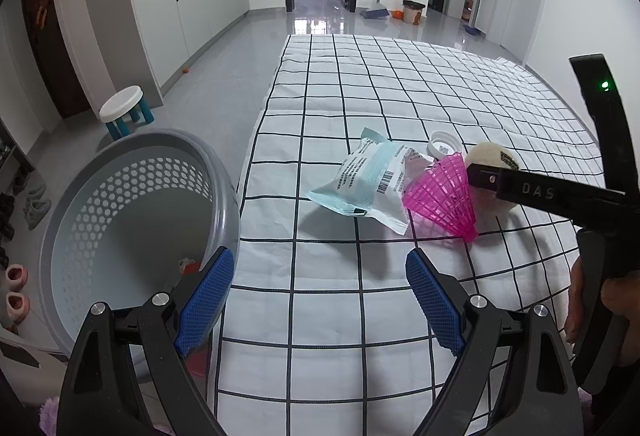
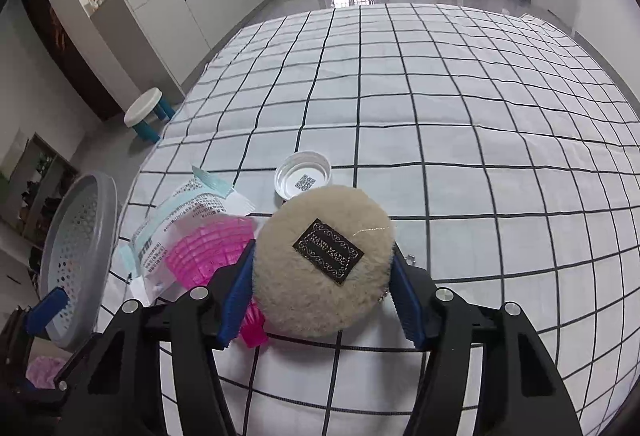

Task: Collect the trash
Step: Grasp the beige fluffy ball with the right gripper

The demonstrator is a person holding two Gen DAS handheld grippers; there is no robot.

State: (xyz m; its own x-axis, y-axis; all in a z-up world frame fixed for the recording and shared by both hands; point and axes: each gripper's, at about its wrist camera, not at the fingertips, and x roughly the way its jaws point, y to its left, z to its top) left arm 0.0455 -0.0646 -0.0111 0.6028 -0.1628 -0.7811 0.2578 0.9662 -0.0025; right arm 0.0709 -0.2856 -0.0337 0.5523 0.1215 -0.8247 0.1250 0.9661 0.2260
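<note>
The right tool (image 2: 322, 288) brackets the round cream fleece pad with a black label (image 2: 320, 260); both blue pads touch its rim, so it grasps the pad, which rests on the white black-gridded counter cloth (image 2: 480, 156). At 9 o'clock lies the pink plastic mesh cone (image 2: 208, 252), then the pale printed paper wrapper (image 2: 176, 224). At 12 o'clock sits the white plastic lid (image 2: 303, 176). The left tool (image 1: 320, 300) hangs released and empty. The grey perforated plastic basket (image 1: 132, 204) stands at 9 o'clock. Judged step: pickup. Next: lift, carry left, release over basket.
</note>
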